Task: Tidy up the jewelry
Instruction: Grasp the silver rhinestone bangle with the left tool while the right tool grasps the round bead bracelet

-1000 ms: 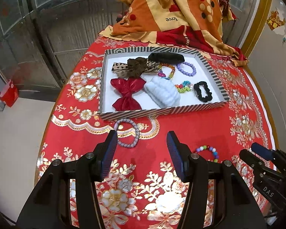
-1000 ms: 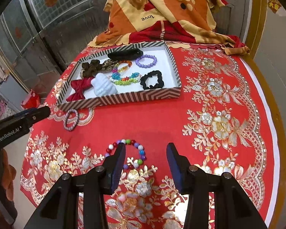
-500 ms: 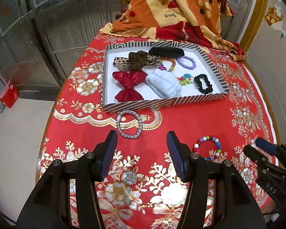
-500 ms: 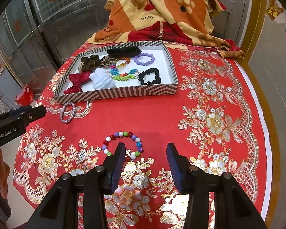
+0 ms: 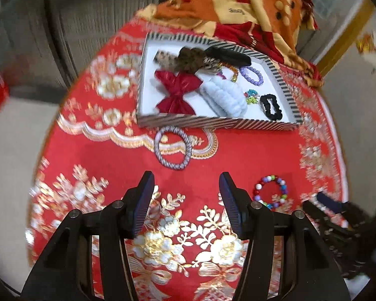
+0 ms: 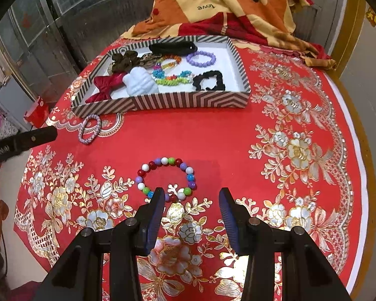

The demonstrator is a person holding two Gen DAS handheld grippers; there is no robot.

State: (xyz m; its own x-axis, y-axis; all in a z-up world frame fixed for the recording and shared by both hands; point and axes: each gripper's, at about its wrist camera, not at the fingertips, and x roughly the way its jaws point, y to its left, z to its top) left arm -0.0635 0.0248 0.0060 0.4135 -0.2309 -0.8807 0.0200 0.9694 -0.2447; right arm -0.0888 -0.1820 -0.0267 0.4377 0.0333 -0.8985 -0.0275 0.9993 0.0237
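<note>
Outside the striped tray (image 6: pixel 188 100) we count two bracelets, one silver-lilac (image 5: pixel 173 148), one multicoloured beaded (image 6: pixel 166 179), left gripper (image 5: pixel 186 188) and right gripper (image 6: pixel 190 204) both spread, empty.

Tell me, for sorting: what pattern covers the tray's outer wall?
Black-and-white stripes on the tray, clearest in the right wrist view.

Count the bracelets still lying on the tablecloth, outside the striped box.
2. A silvery-purple bracelet lies just in front of the striped box, near its left end. A multicoloured bead bracelet lies nearer, by the right tongs.

home, red embroidered tablecloth (image 6: pixel 178 135), draped blanket (image 6: pixel 225 2)
</note>
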